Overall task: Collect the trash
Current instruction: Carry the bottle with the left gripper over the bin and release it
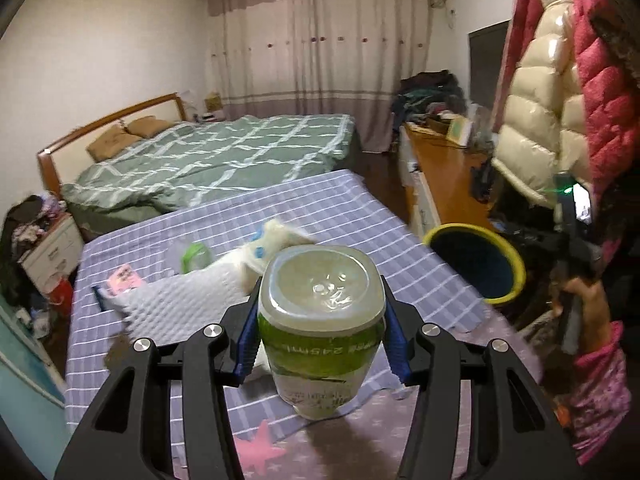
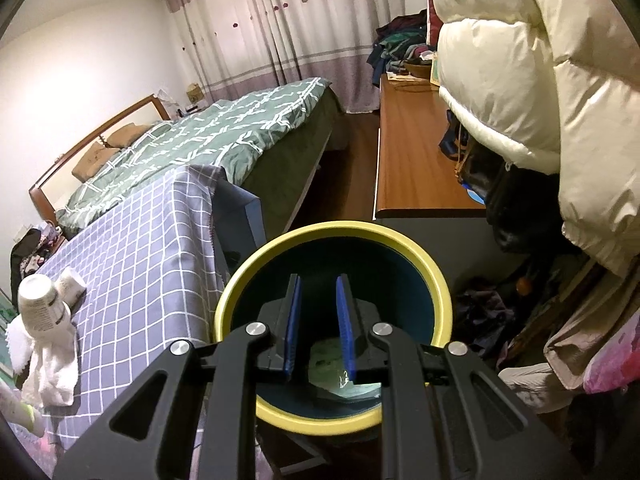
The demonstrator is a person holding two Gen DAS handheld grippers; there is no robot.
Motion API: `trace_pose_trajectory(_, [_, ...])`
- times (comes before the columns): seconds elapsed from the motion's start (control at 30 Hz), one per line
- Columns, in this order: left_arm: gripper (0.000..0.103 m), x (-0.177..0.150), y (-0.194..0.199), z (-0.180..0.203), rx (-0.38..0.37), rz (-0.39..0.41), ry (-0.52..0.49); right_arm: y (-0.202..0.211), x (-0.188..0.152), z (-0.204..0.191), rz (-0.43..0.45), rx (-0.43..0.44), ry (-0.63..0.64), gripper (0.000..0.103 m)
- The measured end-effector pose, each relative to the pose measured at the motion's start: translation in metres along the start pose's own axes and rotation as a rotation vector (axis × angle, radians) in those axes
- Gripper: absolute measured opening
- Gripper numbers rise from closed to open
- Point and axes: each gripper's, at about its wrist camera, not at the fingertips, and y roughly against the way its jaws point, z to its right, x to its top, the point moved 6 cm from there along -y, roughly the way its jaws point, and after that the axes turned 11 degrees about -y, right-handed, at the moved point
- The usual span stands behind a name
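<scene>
My left gripper (image 1: 320,324) is shut on a plastic drink bottle with a green label (image 1: 320,344), its base facing the camera, held above the checked table cloth (image 1: 360,216). More trash lies on the cloth: a white crumpled wrapper (image 1: 188,300), a pink packet (image 1: 125,278) and a green-lidded cup (image 1: 196,256). The yellow-rimmed bin (image 1: 480,264) stands off the table's right edge. My right gripper (image 2: 318,320) is open and empty, right above the bin (image 2: 334,232), with some trash on the bin's bottom (image 2: 336,376). The bottle also shows at the far left of the right wrist view (image 2: 40,304).
A bed with a green quilt (image 1: 224,156) lies behind the table. A wooden desk (image 2: 416,152) with clutter stands beside the bin. Puffy jackets (image 2: 520,80) hang close on the right. A bedside cabinet (image 1: 48,256) stands at the left.
</scene>
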Motion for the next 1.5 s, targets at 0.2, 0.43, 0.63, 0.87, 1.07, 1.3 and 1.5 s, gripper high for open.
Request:
trace_pose_trajectory(0.2, [0.052, 0.043, -0.005, 0.042, -0.105, 0.061, -0.077, 0.02, 0.009, 0.014, 0.043, -0.005, -0.005, 0.017])
trace_pose_trajectory(0.43, [0.052, 0.099, -0.06, 0.109, -0.274, 0.077, -0.135, 0.036, 0.01, 0.042, 0.067, -0.034, -0.03, 0.017])
trace_pose_trajectory(0.63, [0.052, 0.121, -0.128, 0.172, -0.336, 0.048, -0.179, 0.036, 0.004, 0.062, 0.045, -0.057, -0.046, 0.017])
trace_pose_trajectory(0.87, [0.052, 0.105, -0.205, 0.22, -0.377, -0.053, -0.178, 0.029, 0.0, 0.074, 0.03, -0.087, -0.058, 0.017])
trace_pose_trajectory(1.07, [0.069, 0.089, -0.224, 0.219, -0.372, -0.112, -0.137, 0.029, -0.001, 0.077, 0.028, -0.103, -0.059, 0.017])
trace_pose_trajectory(1.3, [0.077, 0.098, -0.147, 0.174, -0.33, 0.006, -0.118, 0.029, -0.007, 0.059, 0.017, -0.074, -0.038, 0.017])
trace_pose_trajectory(1.5, [0.088, 0.077, -0.07, 0.101, -0.219, 0.08, -0.046, 0.034, -0.018, 0.023, -0.002, -0.012, 0.024, 0.017])
